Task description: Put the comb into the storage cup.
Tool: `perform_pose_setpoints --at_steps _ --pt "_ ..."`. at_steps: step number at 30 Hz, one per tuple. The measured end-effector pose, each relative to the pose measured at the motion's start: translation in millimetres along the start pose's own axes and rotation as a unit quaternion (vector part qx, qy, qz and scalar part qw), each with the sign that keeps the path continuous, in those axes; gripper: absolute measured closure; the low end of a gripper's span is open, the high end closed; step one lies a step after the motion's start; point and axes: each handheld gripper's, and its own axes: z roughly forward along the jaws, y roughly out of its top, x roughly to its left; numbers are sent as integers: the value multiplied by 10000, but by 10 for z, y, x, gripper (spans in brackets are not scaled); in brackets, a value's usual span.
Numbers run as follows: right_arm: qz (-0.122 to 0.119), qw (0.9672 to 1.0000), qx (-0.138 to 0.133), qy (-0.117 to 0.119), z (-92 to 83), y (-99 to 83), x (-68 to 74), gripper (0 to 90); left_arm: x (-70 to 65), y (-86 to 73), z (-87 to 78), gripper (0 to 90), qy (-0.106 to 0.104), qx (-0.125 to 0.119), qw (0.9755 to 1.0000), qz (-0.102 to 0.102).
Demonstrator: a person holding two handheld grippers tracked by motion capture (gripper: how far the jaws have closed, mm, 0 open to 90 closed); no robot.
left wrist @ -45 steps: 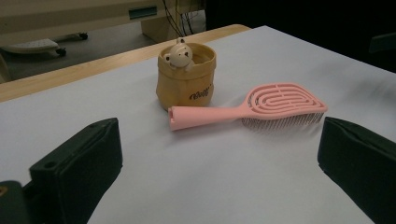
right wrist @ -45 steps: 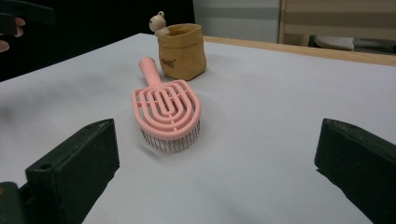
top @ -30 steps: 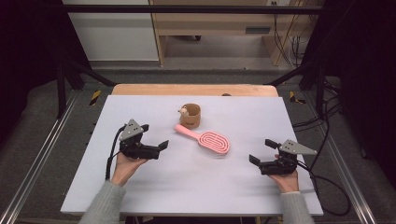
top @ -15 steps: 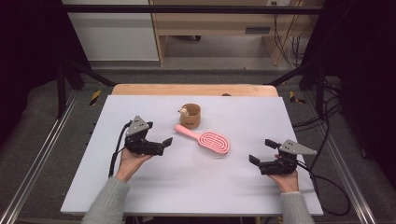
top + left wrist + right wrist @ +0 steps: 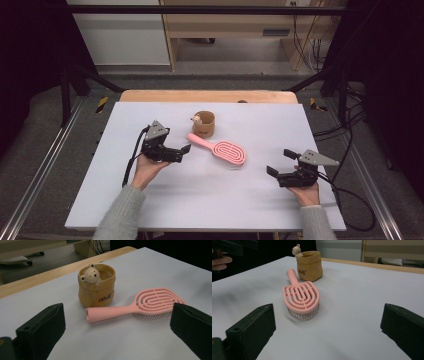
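The left tongs (image 5: 184,150) have crept rightward toward the pink hairbrush (image 5: 222,149), jaws spread wide and empty, now near its handle; a grasp looks imminent. The brush lies on the table (image 5: 150,210) just beside the bear pouch (image 5: 204,123), unmoved. The right tongs (image 5: 278,163) stay put, wide open, empty

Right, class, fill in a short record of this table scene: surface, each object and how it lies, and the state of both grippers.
surface: white table
brush: pink hairbrush, bristles down, handle end close beside the pot
pot: tan pouch with a bear figure at its rim, upright
left gripper: open, holding nothing, aimed at the brush handle
right gripper: open, holding nothing, apart from the brush
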Motion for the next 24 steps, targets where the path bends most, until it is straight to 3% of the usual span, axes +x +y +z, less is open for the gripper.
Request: perform_pose_setpoints --at_steps 16,24 --pt "0 10000 0 -3 -2 0 0 2 -65 56 245 17 30 199 9998 69" --pt "-1 10000 -8 3 0 0 0 2 -109 63 383 83 121 354 9993 97"
